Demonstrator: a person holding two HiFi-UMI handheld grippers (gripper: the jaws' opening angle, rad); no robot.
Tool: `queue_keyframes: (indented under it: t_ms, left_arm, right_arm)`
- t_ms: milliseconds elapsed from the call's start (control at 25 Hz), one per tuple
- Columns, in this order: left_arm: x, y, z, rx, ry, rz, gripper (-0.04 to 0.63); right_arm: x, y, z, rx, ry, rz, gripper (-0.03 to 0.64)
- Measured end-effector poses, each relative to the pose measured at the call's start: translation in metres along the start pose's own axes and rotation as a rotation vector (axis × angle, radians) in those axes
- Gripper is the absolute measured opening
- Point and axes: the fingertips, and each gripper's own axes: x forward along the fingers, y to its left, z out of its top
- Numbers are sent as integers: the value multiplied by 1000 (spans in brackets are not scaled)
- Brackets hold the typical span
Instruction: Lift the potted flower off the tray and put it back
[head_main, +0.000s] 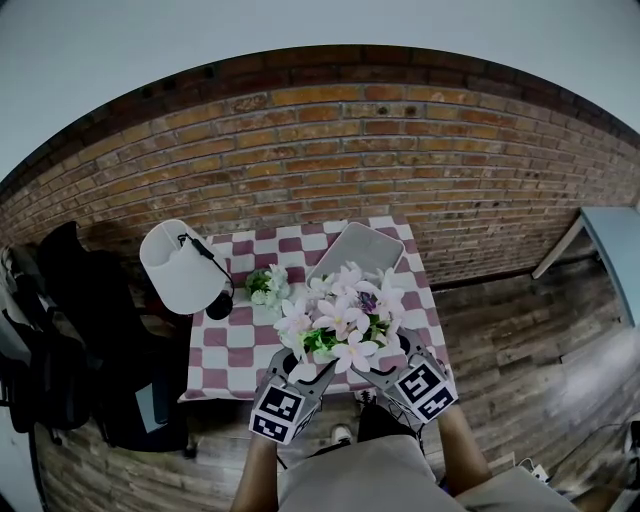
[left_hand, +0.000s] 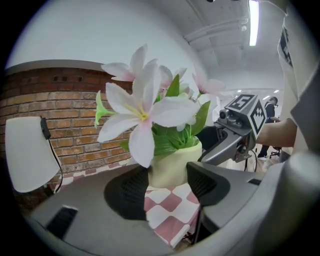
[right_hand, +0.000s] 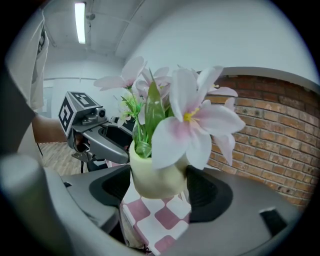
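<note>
Our left gripper (head_main: 303, 368) clamps the potted flower (head_main: 340, 318): pink-white lilies and green leaves in a pale yellow-green pot (left_hand: 174, 167), over the checkered cloth (head_main: 232, 345), in front of the tray (head_main: 365, 248). Our right gripper (head_main: 385, 362) clamps the pot too.

Soft even light, heavy fisheye warping

The potted flower (head_main: 343, 318), pink-white lilies and green leaves in a pale yellow-green pot, stands upright off the tray at the near edge of the checkered cloth (head_main: 235, 345). The left gripper (left_hand: 167, 187) and right gripper (right_hand: 160, 187) both clasp its pot. The pale, rounded-rectangular tray (head_main: 356, 250) lies flat at the flower's 12 o'clock, by the far edge.
</note>
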Motion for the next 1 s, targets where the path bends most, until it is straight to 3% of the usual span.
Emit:
queue_keyframes:
  t_ms: [480,1000]
  left_arm:
    - [16,16,-8,-27,18,17,267]
    - [85,66,-33,-74,94,51,264]
  right_arm:
    - [21,-14,-5,-7,10,28,370]
    - [90,-68,-27,23,75,126,370]
